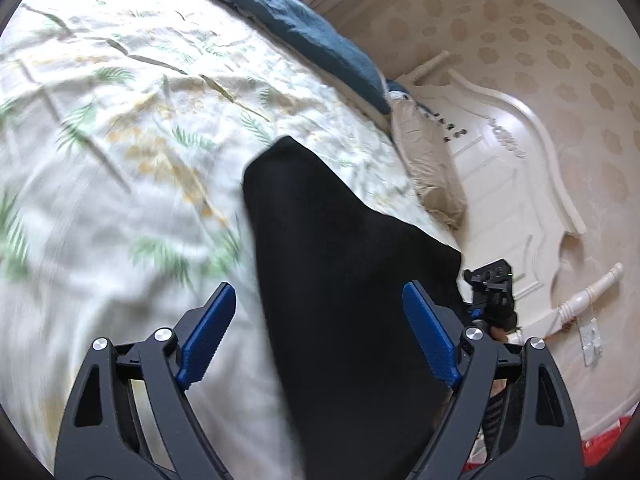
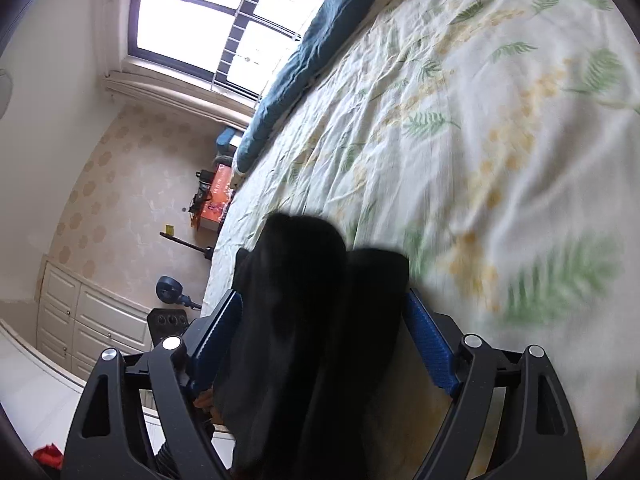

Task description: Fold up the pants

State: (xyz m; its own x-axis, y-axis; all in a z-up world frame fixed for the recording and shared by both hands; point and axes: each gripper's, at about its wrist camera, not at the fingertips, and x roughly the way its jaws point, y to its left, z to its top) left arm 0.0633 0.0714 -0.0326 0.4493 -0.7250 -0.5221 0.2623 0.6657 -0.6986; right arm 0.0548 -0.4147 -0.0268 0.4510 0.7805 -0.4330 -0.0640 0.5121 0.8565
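Two grippers, left gripper [image 1: 318,340] and right gripper [image 2: 322,344], each stand spread wide, pads off the one pair of black pants [image 1: 340,280] lying between them on the leaf-print bed [image 1: 120,140].

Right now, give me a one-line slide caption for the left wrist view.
Left gripper open over black pants on a leaf-print bedspread, right gripper alongside.

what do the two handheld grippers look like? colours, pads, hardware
Both match: left gripper and right gripper have matte black linkage arms with triangular cut-outs, silver round pivot bolts, and ribbed blue finger pads. The right unit, seen from the left wrist camera, has a black body. No cables or sleeves clearly visible.
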